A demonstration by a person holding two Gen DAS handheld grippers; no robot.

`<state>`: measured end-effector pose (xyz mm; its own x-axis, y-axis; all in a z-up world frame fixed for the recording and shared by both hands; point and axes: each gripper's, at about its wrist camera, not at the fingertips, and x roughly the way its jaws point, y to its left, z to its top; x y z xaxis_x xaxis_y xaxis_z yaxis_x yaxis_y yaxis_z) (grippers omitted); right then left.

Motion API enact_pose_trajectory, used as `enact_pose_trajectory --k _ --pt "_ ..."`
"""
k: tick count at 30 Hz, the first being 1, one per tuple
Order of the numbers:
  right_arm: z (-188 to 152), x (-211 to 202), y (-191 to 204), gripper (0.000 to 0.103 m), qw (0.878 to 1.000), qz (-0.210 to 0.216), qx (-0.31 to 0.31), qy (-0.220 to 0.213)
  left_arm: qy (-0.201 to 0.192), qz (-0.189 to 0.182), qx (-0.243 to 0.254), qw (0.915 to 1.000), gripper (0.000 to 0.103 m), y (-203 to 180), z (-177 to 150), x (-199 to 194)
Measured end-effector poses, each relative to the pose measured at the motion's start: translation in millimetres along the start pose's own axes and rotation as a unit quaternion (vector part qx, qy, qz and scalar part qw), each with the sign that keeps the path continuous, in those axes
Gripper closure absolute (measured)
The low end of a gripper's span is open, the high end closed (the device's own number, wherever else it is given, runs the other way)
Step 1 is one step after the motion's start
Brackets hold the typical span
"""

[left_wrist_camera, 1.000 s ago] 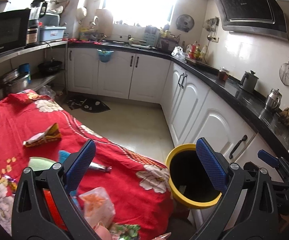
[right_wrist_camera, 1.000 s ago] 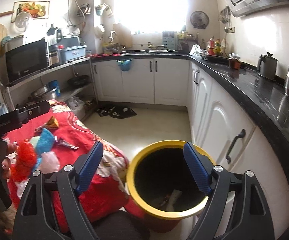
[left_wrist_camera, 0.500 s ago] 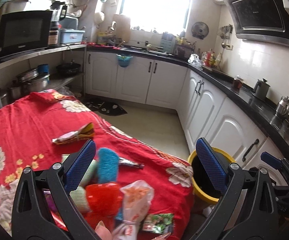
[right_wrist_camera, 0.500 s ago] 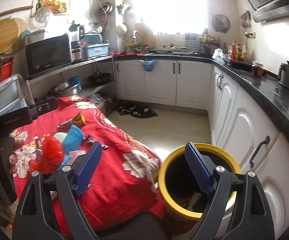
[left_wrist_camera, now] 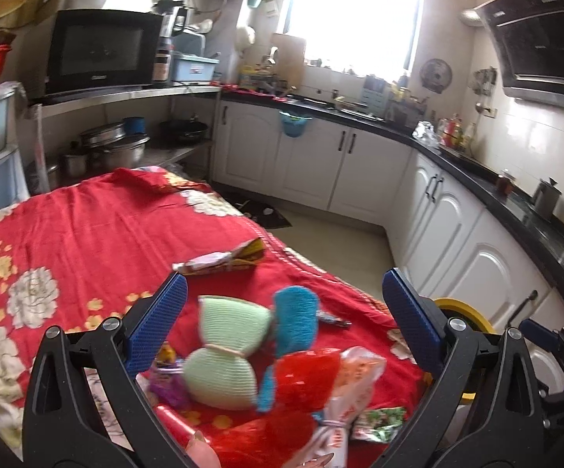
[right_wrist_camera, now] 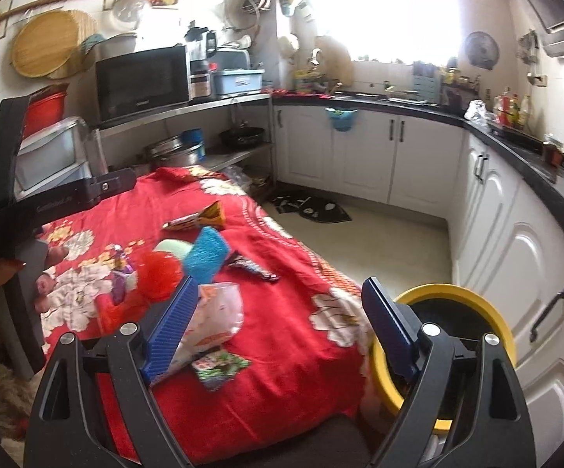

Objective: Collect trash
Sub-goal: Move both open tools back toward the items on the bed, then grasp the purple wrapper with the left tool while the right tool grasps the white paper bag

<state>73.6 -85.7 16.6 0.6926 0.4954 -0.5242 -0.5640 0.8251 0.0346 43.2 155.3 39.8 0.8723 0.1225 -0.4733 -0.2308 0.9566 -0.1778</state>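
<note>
Kitchen, white cabinets point(right_wrist_camera: 363, 156) running under a black counter point(left_wrist_camera: 476, 171), bright window behind. Red floral cloth point(left_wrist_camera: 87, 234) covering the table, trash lying scattered on it.

Left gripper point(left_wrist_camera: 287, 321) hanging over the pile with jaws spread wide, gripping nothing. Between its fingers in the left view: a pale green pad point(left_wrist_camera: 227, 351) cinched at the middle by a band, a blue scrubber point(left_wrist_camera: 295, 321) leaning just beside it, red mesh point(left_wrist_camera: 305, 374) touching both. A clear bag point(left_wrist_camera: 354, 386) with orange print lying at the mesh's right side; a green wrapper point(left_wrist_camera: 383, 423) beside that. Farther back, a yellow-brown wrapper point(left_wrist_camera: 223, 259) lying well apart from the pile.

Right gripper point(right_wrist_camera: 280, 331) also spread wide and holding nothing, hanging over the cloth's near edge. Its left finger point(right_wrist_camera: 172, 331) overlapping the clear bag point(right_wrist_camera: 215, 319); contact cannot be told.

Yellow bin point(right_wrist_camera: 457, 355) standing on the floor just beside the table, partly behind the right finger. Contents not showing.
</note>
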Motion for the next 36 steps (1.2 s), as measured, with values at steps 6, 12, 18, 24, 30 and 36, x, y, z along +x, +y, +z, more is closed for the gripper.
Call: enact_pose_trajectory --k 6,12,18,24,30,36 --pt "-1.9 19.3 21.7 0.02 0.999 0.02 -0.022 0.017 0.004 0.031 -0.012 0.9994 0.011 28.9 -3.5 -1.1" --pt "-2.1 36.8 30.1 0.02 0.999 0.031 -0.029 0.033 0.025 0.059 -0.02 0.9977 0.011 55.6 -14.3 5.7" --pt "-2.7 57.4 34.2 0.02 0.998 0.035 -0.03 0.05 0.062 0.071 -0.044 0.9946 0.011 80.3 -29.6 25.1" --pt "-7.8 82.7 32.5 0.02 0.996 0.039 -0.023 0.08 0.104 0.045 -0.097 0.9889 0.011 106.1 -49.1 49.4" --pt "-12.8 104.5 24.8 0.02 0.992 0.055 0.011 0.112 0.135 0.012 -0.167 0.9766 0.023 124.4 -61.6 66.2" --pt "-14.3 120.3 21.0 0.028 0.987 0.078 0.039 0.137 0.148 -0.002 -0.18 0.9724 0.04 124.5 -63.9 75.6"
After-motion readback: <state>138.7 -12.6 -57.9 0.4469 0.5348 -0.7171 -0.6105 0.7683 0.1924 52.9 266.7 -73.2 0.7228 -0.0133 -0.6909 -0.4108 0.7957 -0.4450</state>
